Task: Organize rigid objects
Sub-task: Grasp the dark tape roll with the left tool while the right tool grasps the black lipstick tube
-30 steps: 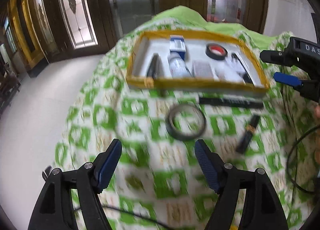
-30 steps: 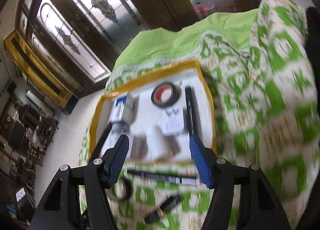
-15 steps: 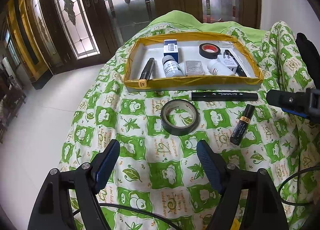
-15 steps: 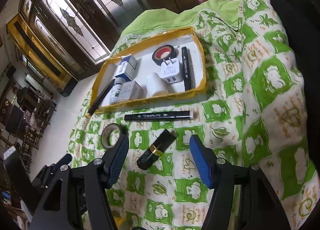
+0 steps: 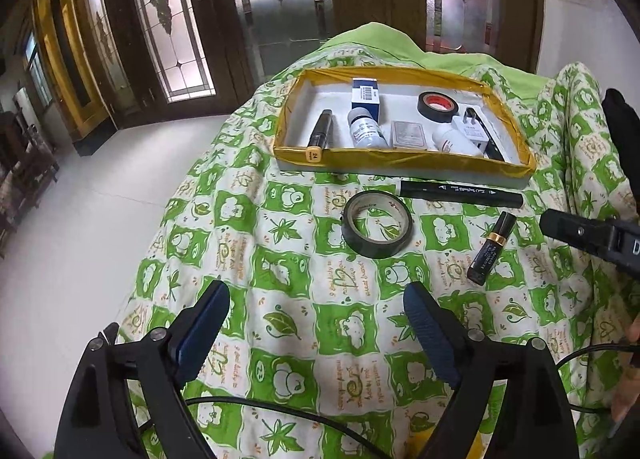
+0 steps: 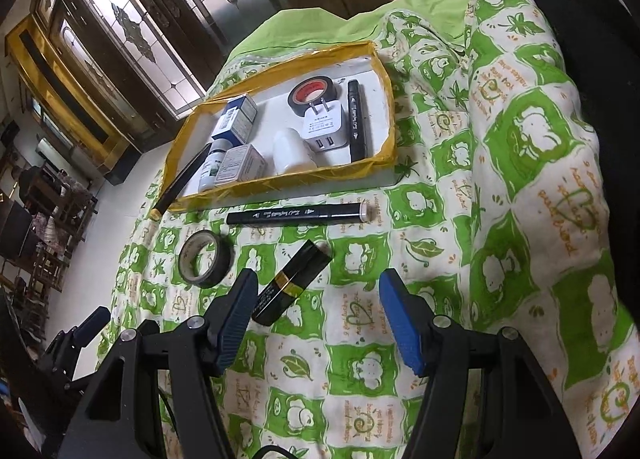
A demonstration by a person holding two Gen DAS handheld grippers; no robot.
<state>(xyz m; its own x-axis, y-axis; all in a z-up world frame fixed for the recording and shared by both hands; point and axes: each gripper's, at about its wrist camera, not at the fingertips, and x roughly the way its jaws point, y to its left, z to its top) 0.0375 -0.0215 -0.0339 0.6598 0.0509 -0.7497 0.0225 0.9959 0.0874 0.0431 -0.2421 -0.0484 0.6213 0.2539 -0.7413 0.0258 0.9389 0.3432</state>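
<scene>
Hovering over the green-and-white cloth [image 5: 288, 323], the left gripper [image 5: 316, 311] has its blue-padded fingers spread wide with nothing between them; straight ahead of it lies the roll of black tape [image 5: 377, 224], flat on the cloth, and beyond that the long black marker [image 5: 460, 192] stretched crosswise just in front of the yellow-rimmed tray [image 5: 400, 158]. The right gripper [image 6: 318, 301] is likewise released and empty – its left finger [image 6: 236, 319] sits just beside the near end of the black lipstick tube with a gold band [image 6: 294, 282], which lies slanting on the cloth between the open fingers' tips and a little ahead of them (whether pad and tube touch I cannot tell). Further ahead of the right gripper lies the same marker, and past it the tray, which holds a second tape roll with a red core [image 6: 310, 96], a white plug adapter [image 6: 323, 127], another black marker [image 6: 356, 121], a white bottle [image 6: 290, 151], two small boxes and a dark slim tube leaning over the tray's near corner [image 6: 182, 183] – all well apart from either gripper
</scene>
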